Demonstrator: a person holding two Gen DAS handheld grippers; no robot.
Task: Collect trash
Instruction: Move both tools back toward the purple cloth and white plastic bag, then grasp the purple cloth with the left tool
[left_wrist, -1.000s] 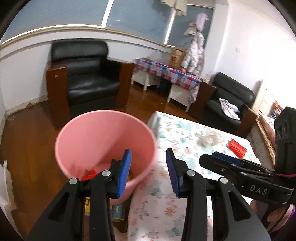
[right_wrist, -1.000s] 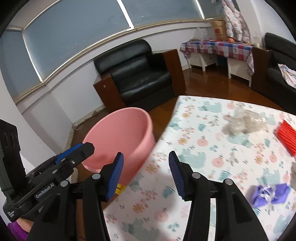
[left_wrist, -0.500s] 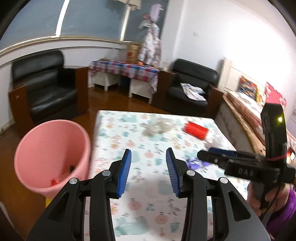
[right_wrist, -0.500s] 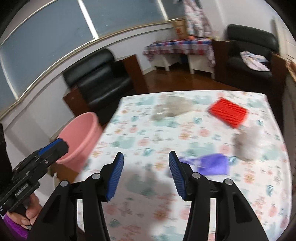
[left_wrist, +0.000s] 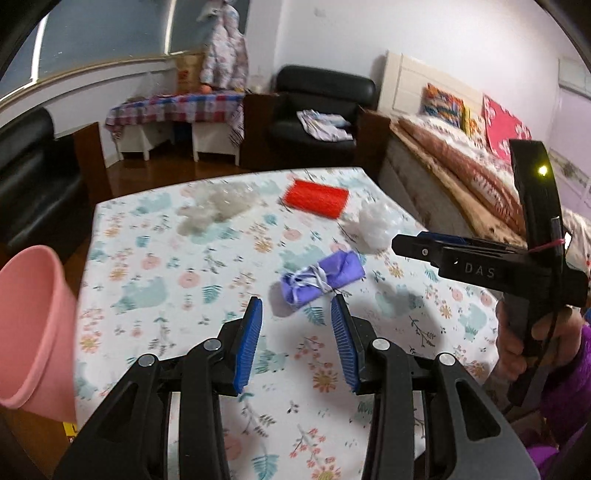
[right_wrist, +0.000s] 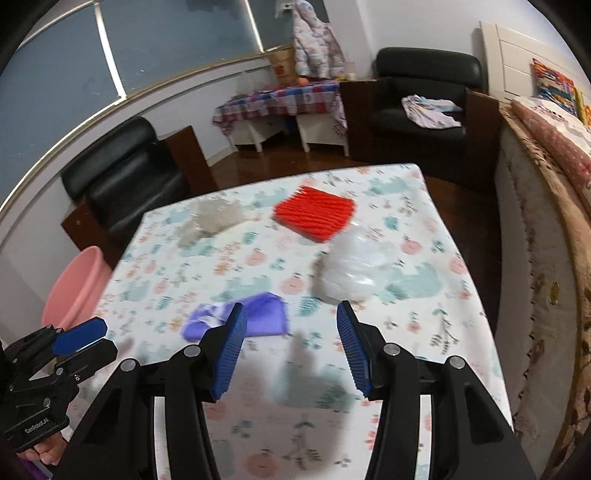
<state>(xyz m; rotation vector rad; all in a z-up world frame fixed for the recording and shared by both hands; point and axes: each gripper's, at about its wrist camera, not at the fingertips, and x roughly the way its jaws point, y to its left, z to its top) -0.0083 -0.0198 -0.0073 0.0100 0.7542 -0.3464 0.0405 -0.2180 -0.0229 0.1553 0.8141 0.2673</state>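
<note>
On the floral tablecloth lie a crumpled purple bag, a red ribbed pad, a white crumpled plastic wad and a greyish clear wrapper. The same items show in the right wrist view: purple bag, red pad, white plastic, grey wrapper. My left gripper is open and empty, just short of the purple bag. My right gripper is open and empty, above the table near the purple bag and white plastic. A pink bin stands beside the table's left edge.
Black armchairs stand beyond the table. A plaid-covered side table is at the back. A bed runs along the table's right side. The pink bin also shows in the right wrist view.
Both grippers have swung right, away from the pink bin, and now face the trash on the table. Both stayed open and empty.
</note>
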